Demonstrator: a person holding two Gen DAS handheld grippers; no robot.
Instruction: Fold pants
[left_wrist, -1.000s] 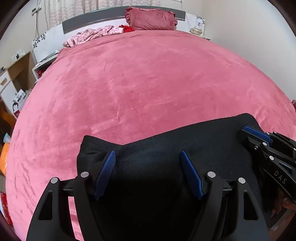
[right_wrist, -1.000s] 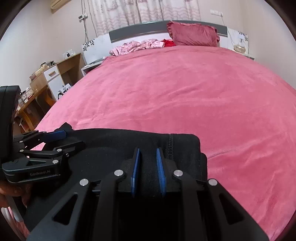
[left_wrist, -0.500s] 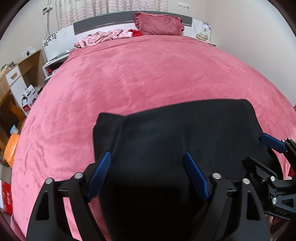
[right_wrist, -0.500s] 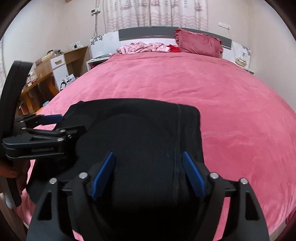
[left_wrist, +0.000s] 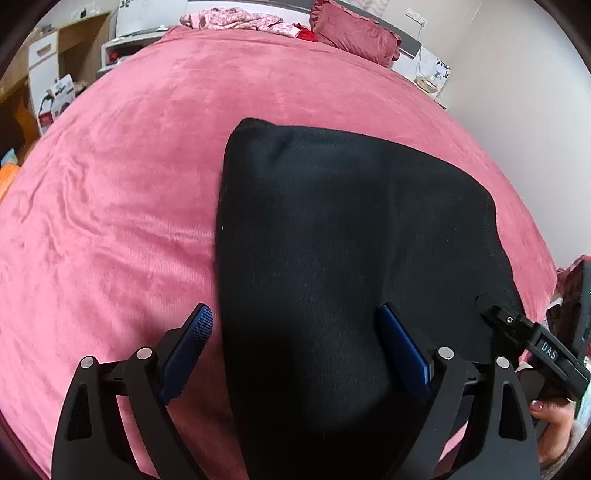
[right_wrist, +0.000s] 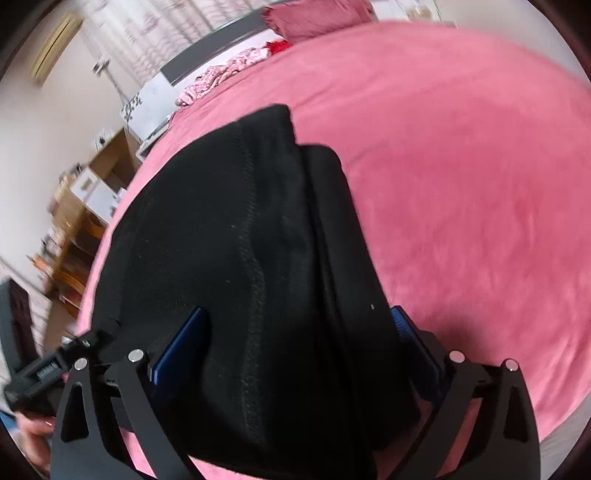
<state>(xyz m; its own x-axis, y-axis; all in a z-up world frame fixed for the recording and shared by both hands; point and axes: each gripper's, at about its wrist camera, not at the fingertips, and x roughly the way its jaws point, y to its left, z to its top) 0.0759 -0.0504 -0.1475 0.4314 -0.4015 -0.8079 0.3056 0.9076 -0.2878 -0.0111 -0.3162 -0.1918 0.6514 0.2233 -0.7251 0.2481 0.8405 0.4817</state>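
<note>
Pants (left_wrist: 351, 240) (black knit, folded) on plush bedspread (left_wrist: 129, 184).

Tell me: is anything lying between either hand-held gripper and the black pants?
Nothing visible. The black pants lie folded on the pink bedspread, directly under the opening left hand-held gripper and right hand-held gripper.

My right hand-held gripper (right_wrist: 299, 347) has let go of the pants (right_wrist: 236, 258); both sets of jaws are opening, left hand-held gripper (left_wrist: 295, 347) too.
</note>
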